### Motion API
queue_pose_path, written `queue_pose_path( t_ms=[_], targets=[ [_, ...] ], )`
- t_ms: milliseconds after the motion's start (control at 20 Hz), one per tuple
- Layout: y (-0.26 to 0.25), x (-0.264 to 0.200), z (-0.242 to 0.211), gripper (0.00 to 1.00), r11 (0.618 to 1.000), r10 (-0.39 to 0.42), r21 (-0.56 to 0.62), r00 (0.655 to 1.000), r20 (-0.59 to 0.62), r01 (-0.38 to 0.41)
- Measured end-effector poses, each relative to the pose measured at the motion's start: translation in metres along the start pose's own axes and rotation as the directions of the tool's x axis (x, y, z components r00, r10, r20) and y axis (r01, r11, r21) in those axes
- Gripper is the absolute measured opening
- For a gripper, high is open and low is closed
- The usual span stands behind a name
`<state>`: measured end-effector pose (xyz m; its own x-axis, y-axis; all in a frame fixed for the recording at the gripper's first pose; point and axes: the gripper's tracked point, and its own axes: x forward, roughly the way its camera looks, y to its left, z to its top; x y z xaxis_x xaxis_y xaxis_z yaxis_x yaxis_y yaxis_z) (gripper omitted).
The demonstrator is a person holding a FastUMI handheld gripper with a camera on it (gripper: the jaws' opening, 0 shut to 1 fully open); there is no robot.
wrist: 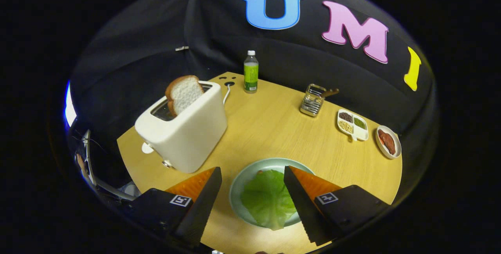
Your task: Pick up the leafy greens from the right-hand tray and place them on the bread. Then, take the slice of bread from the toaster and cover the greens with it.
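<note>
the tongs [252,175] stand wide open above the wooden table [274,128], the two fingers spread well apart and holding nothing. between the fingers, a little below their tips, lies a pale green plate [244,175], and on it a leaf of leafy greens [268,199]. the leaf lies flat and spread out; its long axis runs roughly along the line of the fingers, from the plate's middle back toward the tongs, and its near end hangs just over the plate's near rim. whether bread lies under the leaf cannot be told, as the leaf covers the plate's middle.

ahead of the left finger and just beyond its tip stands a white toaster [184,132], set at an angle with one corner toward the tongs. a slice of bread [184,93] sticks up out of its slot, upright on edge and leaning slightly, its broad cut face turned toward the tongs and its long axis pointing up.

well beyond the fingers, by the table's far edge, stands a green bottle [251,72] with a white cap. ahead of the right finger, far off, are a wire rack [312,100], a divided white tray [352,125] with small fillings, and a small round dish [388,141] holding something reddish-brown.
</note>
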<state>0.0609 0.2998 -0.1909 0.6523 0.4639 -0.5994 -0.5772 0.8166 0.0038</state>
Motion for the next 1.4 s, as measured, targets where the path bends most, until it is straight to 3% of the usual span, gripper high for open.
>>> queue_pose_path(
  t_ms=[450, 650, 950, 1150, 1400],
  targets=[
    [0.095, 0.001, 0.085, 0.99, 0.983, 0.158, -0.112, 0.979, 0.126, -0.144],
    [0.129, 0.018, 0.106, 0.98, 0.973, 0.191, -0.154, 0.972, 0.136, -0.170],
    [0.146, 0.064, 0.117, 0.98, 0.980, 0.148, -0.154, 0.982, 0.118, -0.129],
    [0.142, 0.093, 0.122, 0.98, 0.980, 0.075, -0.195, 0.986, 0.151, -0.045],
    [0.135, 0.116, 0.112, 0.96, 0.984, 0.010, -0.179, 0.994, 0.106, 0.009]
  ],
)
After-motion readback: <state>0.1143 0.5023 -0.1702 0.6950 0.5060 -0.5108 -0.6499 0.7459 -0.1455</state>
